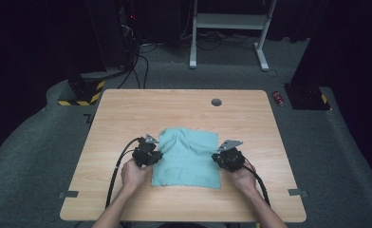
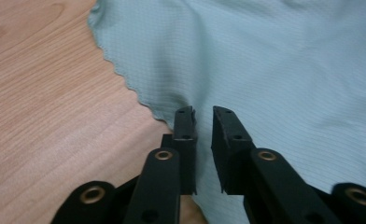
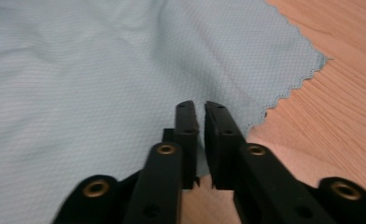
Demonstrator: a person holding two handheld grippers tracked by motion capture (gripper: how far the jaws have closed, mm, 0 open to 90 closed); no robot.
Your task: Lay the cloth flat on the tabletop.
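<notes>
A light teal cloth [image 1: 189,156] with a scalloped hem lies spread flat on the wooden table [image 1: 127,109], slightly rumpled at its far side. My left gripper [image 1: 155,154] rests at the cloth's left edge. In the left gripper view its jaws [image 2: 203,112] stand a little apart over the hem of the cloth [image 2: 265,60], pinching nothing. My right gripper [image 1: 218,159] sits at the cloth's right edge. In the right gripper view its jaws [image 3: 199,106] show a narrow gap above the cloth [image 3: 78,79] near a corner, with no fabric between them.
A grey round grommet [image 1: 216,102] sits in the table's far middle. Tape strips [image 1: 69,194] mark the near left and right [image 1: 294,192] table edges. On the floor beyond are a white desk frame [image 1: 231,21], a yellow-black striped base [image 1: 82,92] and a red can [image 1: 279,98].
</notes>
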